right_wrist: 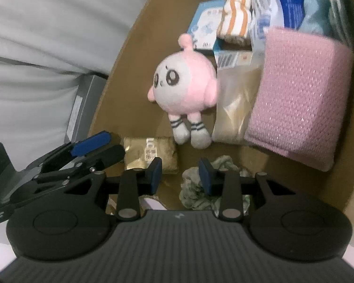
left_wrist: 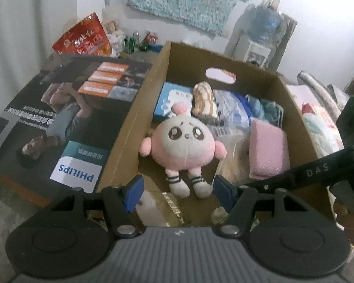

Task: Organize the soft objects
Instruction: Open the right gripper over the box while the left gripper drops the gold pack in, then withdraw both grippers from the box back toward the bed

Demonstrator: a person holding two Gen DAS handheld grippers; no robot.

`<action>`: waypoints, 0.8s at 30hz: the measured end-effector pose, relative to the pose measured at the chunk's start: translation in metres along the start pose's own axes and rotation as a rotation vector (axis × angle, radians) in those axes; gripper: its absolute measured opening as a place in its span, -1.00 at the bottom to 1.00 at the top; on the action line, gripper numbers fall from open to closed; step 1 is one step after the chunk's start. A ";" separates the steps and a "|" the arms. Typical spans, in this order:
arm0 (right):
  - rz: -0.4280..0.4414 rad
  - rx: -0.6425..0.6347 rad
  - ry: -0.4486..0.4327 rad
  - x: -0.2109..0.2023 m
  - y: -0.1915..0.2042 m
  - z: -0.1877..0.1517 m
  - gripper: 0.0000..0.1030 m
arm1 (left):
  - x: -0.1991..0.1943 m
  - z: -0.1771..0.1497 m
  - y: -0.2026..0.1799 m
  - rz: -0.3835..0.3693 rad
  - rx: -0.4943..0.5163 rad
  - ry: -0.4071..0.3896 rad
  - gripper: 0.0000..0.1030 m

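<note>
A pink and white plush doll lies face up on the floor of an open cardboard box. My left gripper hangs open just before the doll's feet, pads clear of them. Beside the doll sit a folded pink knitted cloth, a plastic-wrapped packet and an orange-striped rolled cloth. In the right wrist view my right gripper is open over a crumpled grey-green cloth at the box's near end, below the doll. The left gripper shows at that view's left.
A tan packet lies on the box floor near the right gripper. Blue folded cloths and a light blue pack fill the box's far end. A Philips carton lies left of the box, bedding right.
</note>
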State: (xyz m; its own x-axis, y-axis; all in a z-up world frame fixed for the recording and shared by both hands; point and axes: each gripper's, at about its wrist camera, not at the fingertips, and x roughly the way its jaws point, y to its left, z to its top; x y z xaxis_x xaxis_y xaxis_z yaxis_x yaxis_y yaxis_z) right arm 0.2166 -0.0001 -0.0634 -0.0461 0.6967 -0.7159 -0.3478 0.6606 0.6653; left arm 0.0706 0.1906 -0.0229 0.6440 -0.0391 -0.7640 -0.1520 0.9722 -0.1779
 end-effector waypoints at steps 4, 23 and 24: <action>0.052 -0.014 -0.052 -0.013 0.004 0.000 -0.35 | -0.016 -0.001 0.000 0.007 -0.002 -0.067 0.30; 0.240 0.029 -0.007 -0.015 0.041 0.005 0.05 | -0.088 -0.028 0.032 0.105 -0.174 -0.324 0.58; 0.249 0.040 0.019 -0.007 0.044 0.008 0.05 | -0.091 -0.030 0.036 0.114 -0.191 -0.329 0.58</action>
State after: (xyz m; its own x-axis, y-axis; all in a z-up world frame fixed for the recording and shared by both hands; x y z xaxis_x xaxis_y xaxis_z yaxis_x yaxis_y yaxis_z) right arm 0.2092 0.0267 -0.0278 -0.1438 0.8342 -0.5324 -0.2859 0.4800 0.8294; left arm -0.0163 0.2224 0.0214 0.8161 0.1729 -0.5515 -0.3534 0.9043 -0.2394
